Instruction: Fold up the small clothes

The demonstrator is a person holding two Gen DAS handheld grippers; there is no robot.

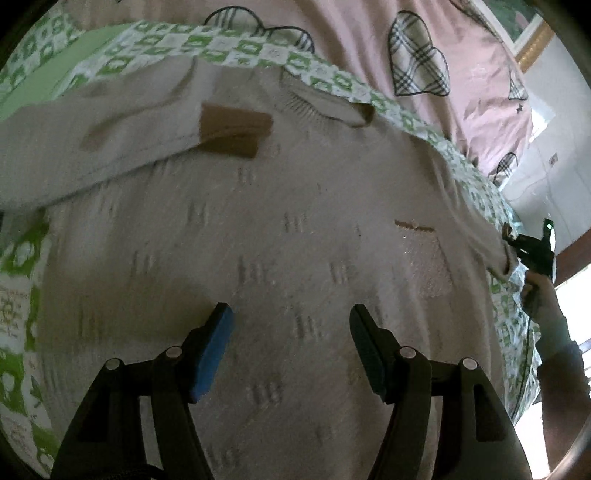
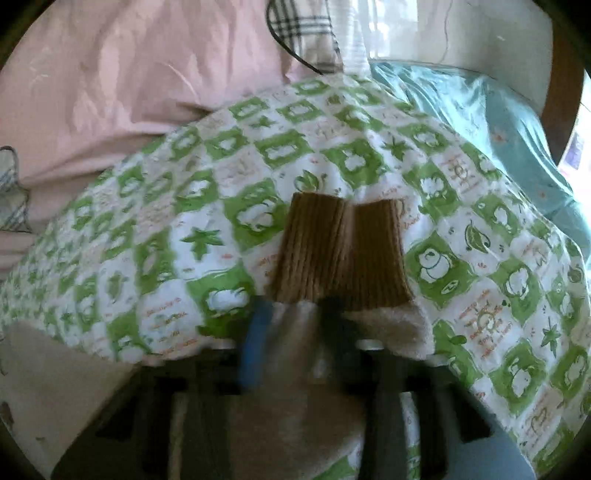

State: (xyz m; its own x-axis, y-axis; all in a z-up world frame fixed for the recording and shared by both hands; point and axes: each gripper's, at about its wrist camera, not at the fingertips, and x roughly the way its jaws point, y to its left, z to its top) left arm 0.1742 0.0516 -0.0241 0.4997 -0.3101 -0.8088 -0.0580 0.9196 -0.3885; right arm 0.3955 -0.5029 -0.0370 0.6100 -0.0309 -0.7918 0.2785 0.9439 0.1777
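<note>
A small beige knit sweater [image 1: 258, 229] lies flat on a green-and-white checked blanket [image 1: 236, 48]. Its left sleeve is folded across the chest, with the brown cuff [image 1: 234, 134] near the collar [image 1: 325, 107]. My left gripper [image 1: 291, 343] is open and empty, just above the sweater's lower body. My right gripper [image 2: 295, 325] is shut on the sweater's right sleeve [image 2: 314, 369], just behind its brown ribbed cuff [image 2: 340, 254]. It also shows in the left wrist view [image 1: 532, 247] at the sleeve end on the far right.
A pink duvet with plaid hearts [image 1: 417, 62] lies beyond the blanket. A light blue pillow [image 2: 491, 110] sits at the right. The blanket [image 2: 184, 221] spreads wide around the sleeve. A wall and a picture frame [image 1: 532, 33] are at the back right.
</note>
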